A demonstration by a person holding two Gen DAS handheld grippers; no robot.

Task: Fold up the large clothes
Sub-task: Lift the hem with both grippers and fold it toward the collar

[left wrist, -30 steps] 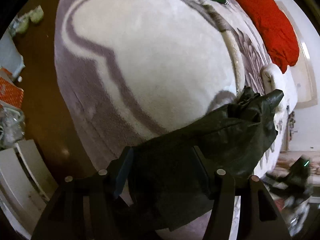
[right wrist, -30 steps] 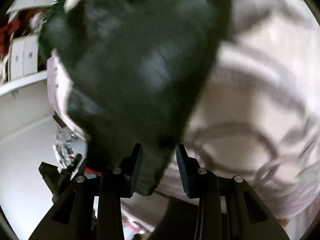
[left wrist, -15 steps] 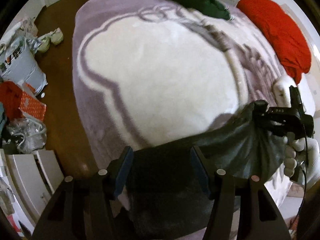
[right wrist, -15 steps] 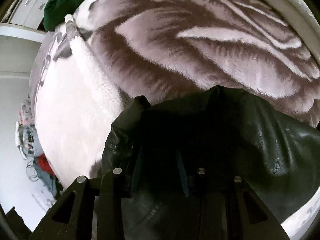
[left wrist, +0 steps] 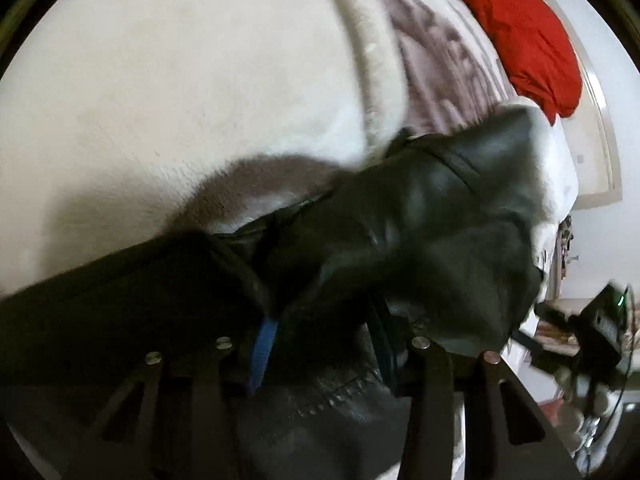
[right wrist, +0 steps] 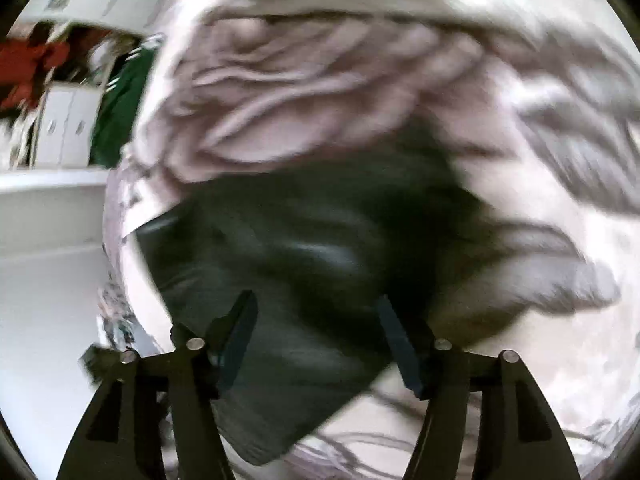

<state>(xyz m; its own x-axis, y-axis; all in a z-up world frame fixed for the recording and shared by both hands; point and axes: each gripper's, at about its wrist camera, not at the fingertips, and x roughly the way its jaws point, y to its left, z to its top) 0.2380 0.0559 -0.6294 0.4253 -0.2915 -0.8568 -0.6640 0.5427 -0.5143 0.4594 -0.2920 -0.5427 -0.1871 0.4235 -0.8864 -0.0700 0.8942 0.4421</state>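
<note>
The black leather jacket [left wrist: 432, 232] lies bunched on the plush blanket [left wrist: 180, 80], the left gripper [left wrist: 320, 340] spread wide over it, the right gripper [right wrist: 316, 340] wide too, likely seeking edges.

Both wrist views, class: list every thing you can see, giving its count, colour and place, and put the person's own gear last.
Leather garment: one, black, lying rumpled on the near part of the blanket; also fills the lower middle of the right wrist view.
Blanket: one, cream with mauve-grey pattern, spread under the garment.
Red cloth: one, red, at the far right edge of the blanket.
Green cloth: one, dark green, at the blanket's left edge in the right wrist view.
Cabinet: one, white, beyond the green cloth; blurred.
Left gripper: one, black with blue pads, fingers apart with garment between them.
Right gripper: one, black, fingers apart above the garment.
</note>
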